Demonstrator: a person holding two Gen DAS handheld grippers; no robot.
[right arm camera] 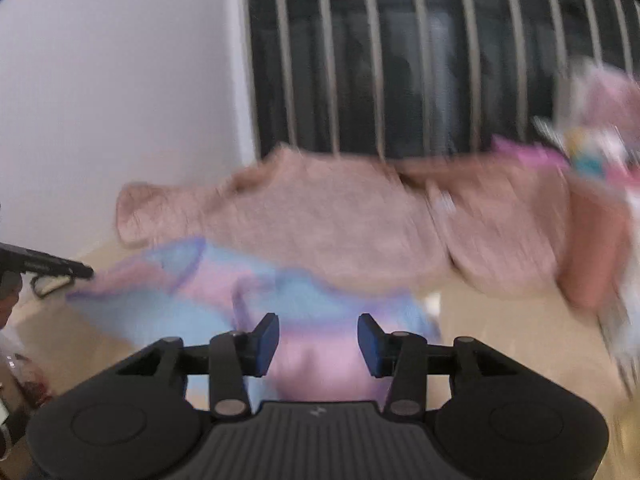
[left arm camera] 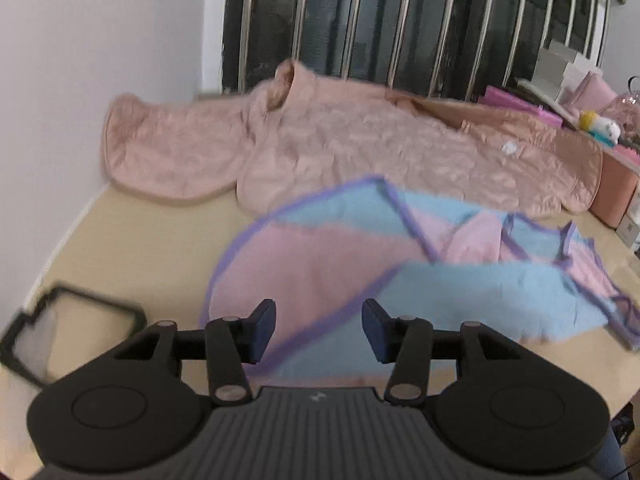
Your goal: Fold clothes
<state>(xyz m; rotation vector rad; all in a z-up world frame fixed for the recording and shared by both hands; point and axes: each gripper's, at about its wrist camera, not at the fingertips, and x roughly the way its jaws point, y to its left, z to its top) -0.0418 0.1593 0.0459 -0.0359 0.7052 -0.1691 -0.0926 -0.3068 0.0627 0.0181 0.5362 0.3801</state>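
Your left gripper (left arm camera: 319,330): jaws apart, nothing pinched. Your right gripper (right arm camera: 318,344): same, jaws apart, empty. Pink-and-blue garment (left arm camera: 360,256) lies crumpled on tan table (left arm camera: 132,240) directly ahead of and under both sets of fingertips. Pink quilted jacket (left arm camera: 340,144) spread beyond it, against barred window (left arm camera: 400,20). Black frame (left arm camera: 60,332) left of your left gripper. Right view blurred.

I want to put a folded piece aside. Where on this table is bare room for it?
Bare table shows at the left, between the white wall, the pink jacket sleeve, the blue-and-pink garment and the black frame. The right end is crowded with pink boxes and a small toy.
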